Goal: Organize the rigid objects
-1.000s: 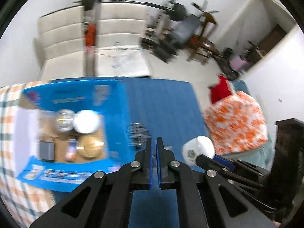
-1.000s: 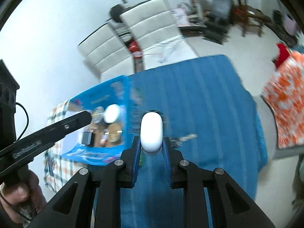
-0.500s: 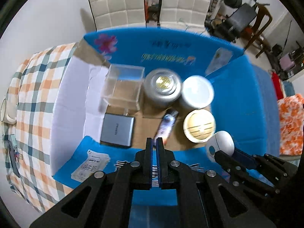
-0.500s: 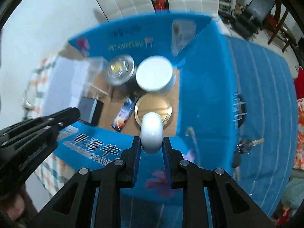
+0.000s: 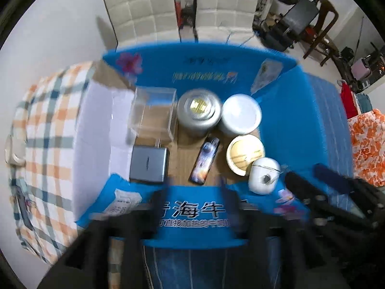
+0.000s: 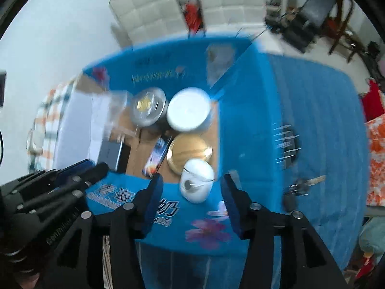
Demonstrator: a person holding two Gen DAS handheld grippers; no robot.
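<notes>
Found the right gripper with its jaws wide apart, a gap on each side of a white rounded case lying free between them. Saw the left gripper only as a dark blur in its own view, yet with its jaws apart too, the blue flap showing between them.

Placed the white rounded case in the near right corner of the open cardboard box, against the near flap and touching the gold-lidded tin. Noticed one small metal button on its side.

Read "海牛" in large white characters on the near blue flap, with a smaller line under it too blurred to read. From the right wrist view, read "奶" and "40S" on the same flap. Could not read the writing on the far flap.

Counted seven things in the box: three round tins, namely the gold-lidded one, a silver tin with a gold emblem and a white-lidded tin; one clear plastic box; one flat grey box; one slim dark printed packet; and the white case.

Saw the box on a counter under a blue cloth and a checked cloth, one bunch of keys on the blue cloth, and two white padded chairs behind.
</notes>
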